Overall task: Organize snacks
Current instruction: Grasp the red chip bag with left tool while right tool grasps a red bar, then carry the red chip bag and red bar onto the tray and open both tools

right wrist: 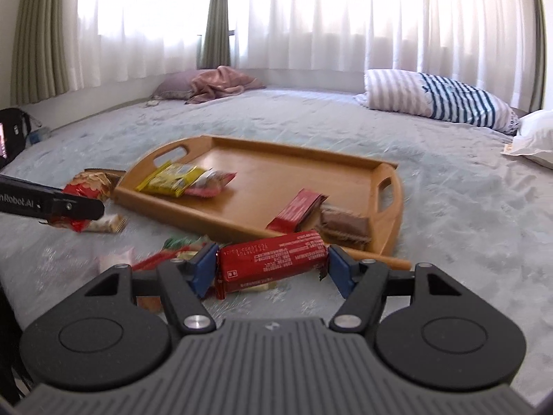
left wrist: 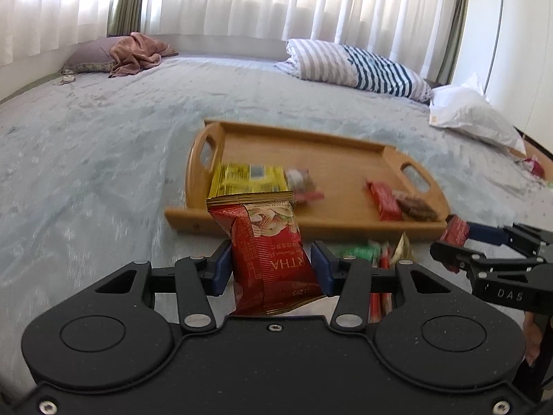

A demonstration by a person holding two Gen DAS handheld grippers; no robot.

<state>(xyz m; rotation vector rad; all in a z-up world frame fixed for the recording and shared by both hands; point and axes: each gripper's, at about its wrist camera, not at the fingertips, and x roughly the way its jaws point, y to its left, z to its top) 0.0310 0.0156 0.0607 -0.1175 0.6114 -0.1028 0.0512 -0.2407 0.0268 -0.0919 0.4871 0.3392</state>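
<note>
My left gripper [left wrist: 271,264] is shut on a red nut snack pack [left wrist: 269,252] and holds it upright just in front of the wooden tray [left wrist: 331,159]. My right gripper [right wrist: 273,269] is shut on a red wafer bar [right wrist: 273,261] held crosswise near the tray's [right wrist: 276,169] front edge. In the tray lie a yellow packet [right wrist: 171,178], a clear pink packet [right wrist: 211,183], a red bar [right wrist: 297,209] and a brown bar [right wrist: 344,226]. The right gripper also shows in the left wrist view [left wrist: 456,242], the left gripper in the right wrist view [right wrist: 83,207].
Several loose snacks [right wrist: 166,252] lie on the grey-blue bedspread [right wrist: 449,207] in front of the tray. A striped pillow [right wrist: 435,102], a white bag [left wrist: 473,114] and a pink cloth on a purple pillow [right wrist: 214,84] lie at the far side by the curtains.
</note>
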